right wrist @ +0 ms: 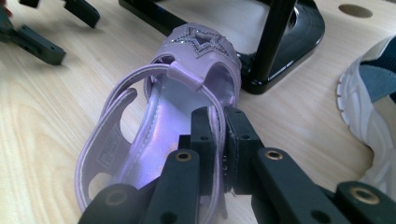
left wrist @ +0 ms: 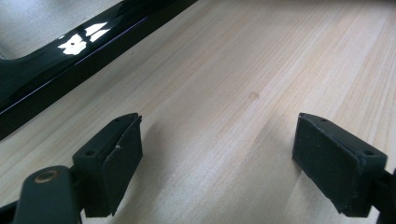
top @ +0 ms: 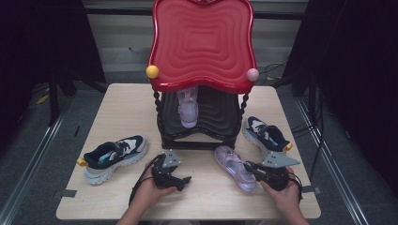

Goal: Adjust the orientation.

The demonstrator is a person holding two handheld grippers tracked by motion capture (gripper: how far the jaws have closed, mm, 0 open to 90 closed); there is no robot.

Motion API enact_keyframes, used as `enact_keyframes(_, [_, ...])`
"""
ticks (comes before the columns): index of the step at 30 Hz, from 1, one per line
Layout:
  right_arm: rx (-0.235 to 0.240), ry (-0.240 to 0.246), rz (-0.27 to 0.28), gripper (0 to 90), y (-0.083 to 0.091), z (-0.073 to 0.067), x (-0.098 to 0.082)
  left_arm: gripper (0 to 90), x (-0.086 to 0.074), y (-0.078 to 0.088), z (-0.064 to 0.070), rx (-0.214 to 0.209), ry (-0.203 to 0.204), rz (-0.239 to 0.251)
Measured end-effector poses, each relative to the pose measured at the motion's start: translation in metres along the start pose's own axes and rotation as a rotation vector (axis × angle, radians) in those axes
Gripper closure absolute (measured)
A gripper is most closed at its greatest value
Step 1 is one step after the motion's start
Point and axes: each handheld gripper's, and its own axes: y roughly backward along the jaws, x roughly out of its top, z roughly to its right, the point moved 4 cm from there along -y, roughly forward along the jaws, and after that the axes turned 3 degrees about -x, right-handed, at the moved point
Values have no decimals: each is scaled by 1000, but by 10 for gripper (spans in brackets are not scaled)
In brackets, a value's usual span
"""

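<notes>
Quick count: four shoes total. Two purple sandals, one [top: 233, 167] pinched by the strap in the right gripper [top: 251, 167], the other [top: 188, 108] up ahead of the left gripper [top: 186, 179] on the lower shelf of the rack [top: 202, 47]. Two navy sneakers, one [top: 114, 157] off to the left gripper's left, one [top: 265, 133] just beyond the right gripper. One rack, with two knobs on it, one yellow [top: 152, 71] and one pink [top: 252, 74]. Two grippers, one table [top: 122, 101].

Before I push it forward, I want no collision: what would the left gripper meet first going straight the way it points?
Probably bare table: the left gripper has open jaws and only wood ahead, with the rack's black base off to one side.
</notes>
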Motion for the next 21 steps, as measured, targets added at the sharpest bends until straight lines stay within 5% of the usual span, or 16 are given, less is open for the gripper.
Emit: enact_keyframes(21, [19, 16, 85, 831, 35, -13, 37, 156, 0, 0, 0, 1, -2, 0])
